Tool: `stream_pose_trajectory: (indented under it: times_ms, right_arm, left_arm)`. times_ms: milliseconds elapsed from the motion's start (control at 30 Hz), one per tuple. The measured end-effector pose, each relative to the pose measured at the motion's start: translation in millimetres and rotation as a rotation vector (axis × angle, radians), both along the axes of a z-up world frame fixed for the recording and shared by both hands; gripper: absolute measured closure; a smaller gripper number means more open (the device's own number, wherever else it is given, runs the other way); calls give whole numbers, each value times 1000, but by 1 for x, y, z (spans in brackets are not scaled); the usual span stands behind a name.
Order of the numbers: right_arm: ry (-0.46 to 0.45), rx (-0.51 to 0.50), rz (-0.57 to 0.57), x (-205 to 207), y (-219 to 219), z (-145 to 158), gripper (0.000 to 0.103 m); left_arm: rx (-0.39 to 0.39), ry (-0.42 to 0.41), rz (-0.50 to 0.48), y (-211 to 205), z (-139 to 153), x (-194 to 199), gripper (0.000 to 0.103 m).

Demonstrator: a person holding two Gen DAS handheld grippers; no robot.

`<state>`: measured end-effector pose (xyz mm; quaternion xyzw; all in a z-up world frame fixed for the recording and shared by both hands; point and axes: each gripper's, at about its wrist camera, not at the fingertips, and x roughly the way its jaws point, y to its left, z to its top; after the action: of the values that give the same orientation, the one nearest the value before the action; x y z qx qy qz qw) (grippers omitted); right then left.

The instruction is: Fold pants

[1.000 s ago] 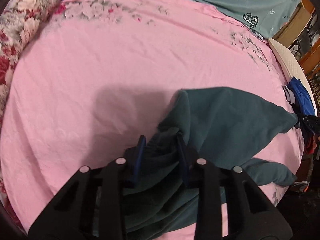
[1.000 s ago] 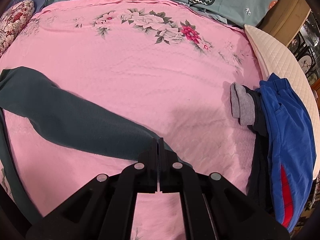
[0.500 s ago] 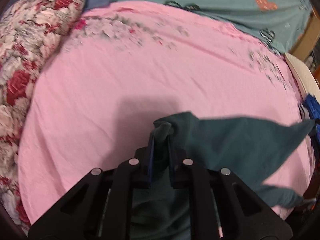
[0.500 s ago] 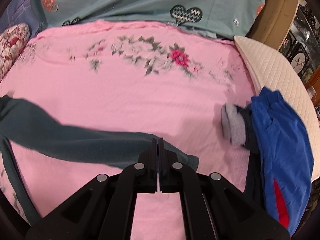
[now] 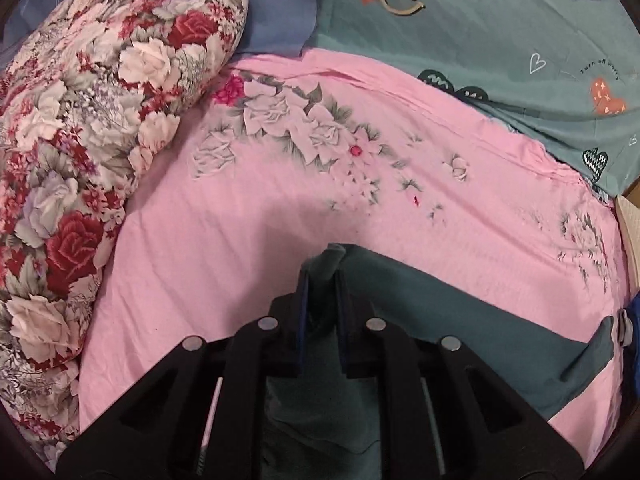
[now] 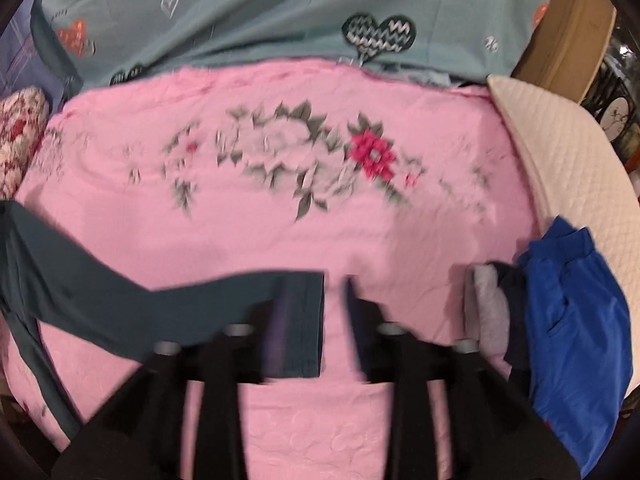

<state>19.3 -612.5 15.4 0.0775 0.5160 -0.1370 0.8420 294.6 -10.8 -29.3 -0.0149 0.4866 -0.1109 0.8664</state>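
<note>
Now the right gripper (image 6: pixel 334 280) has just sprung apart, where a second ago it pinched the hem shut; the dark teal pants (image 6: pixel 120 304) leg end lies, as far as the blur allows, loose against its left finger on the pink bedspread (image 6: pixel 280 232); meanwhile the left gripper (image 5: pixel 322 280), narrowed since then, clamps a bunched fold, cloth trailing rightward beneath it.
</note>
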Motion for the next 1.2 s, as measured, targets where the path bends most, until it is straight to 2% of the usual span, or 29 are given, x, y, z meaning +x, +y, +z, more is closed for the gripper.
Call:
stream_pose_trajectory:
  times_ms: [67,167,233,267,300,333,400,433,567,667,700,767,833,867,900,933,1000,1067,1133,1200]
  right_arm:
    - [36,18,-5,3,-2,-22,52]
    - [57,118,-36,15,-8,-55,52]
    - [95,100,-41,30,-5,-78,53]
    - [126,100,-35,36,-4,-89,73]
    - [128,149,-22,40,-2,-96,100]
    - [117,192,-20,42,-2,-97,100]
    - [104,139,5,44,5,-87,100]
    - [84,148,32,40,10,-78,100]
    - [45,156,28,-3,7,-47,100]
    - [88,207,-20,-45,-7,-48,100]
    - [123,192,-30,-57,-7,-54,100]
    - [171,230,-42,-70,-8,-68,99]
    - [189,211,-36,-74,-5,-77,94]
    - [176,192,-48,-74,-7,-77,86]
    - [164,162,-74,-73,-11,-75,73]
    - [139,147,-103,-71,-17,-72,68]
    - [84,164,-129,-67,-29,-67,65]
    - [35,223,-118,-55,-35,-66,65]
    - [44,247,-98,-38,-33,-72,65]
    - [91,251,-82,-26,-27,-85,65]
  left_arm:
    - [6,16,-8,-3,-10,1,91]
    - [-6,38,-4,-6,-20,3,91]
    - [-10,47,2,-8,-23,2,91]
    - [-9,48,6,-8,-23,1,91]
    - [-11,50,12,-6,-23,0,91]
    - [-17,54,19,-3,-23,0,91]
    - [-24,60,36,3,-24,-1,90]
    - [-23,60,41,5,-24,-2,90]
    - [-26,61,50,10,-26,-4,88]
    - [-27,70,48,8,-30,-2,88]
    - [-23,72,47,7,-31,-1,88]
    - [-16,79,35,2,-34,1,88]
    - [-8,84,31,-2,-36,3,88]
    - [-7,86,31,-3,-37,4,88]
    - [-6,88,32,-4,-37,4,88]
    - [-3,89,32,-5,-37,4,88]
    - [4,89,26,-6,-37,3,88]
    - [6,92,27,-5,-37,3,87]
    - [2,96,34,-3,-38,4,86]
    - [1,99,38,-2,-38,3,86]
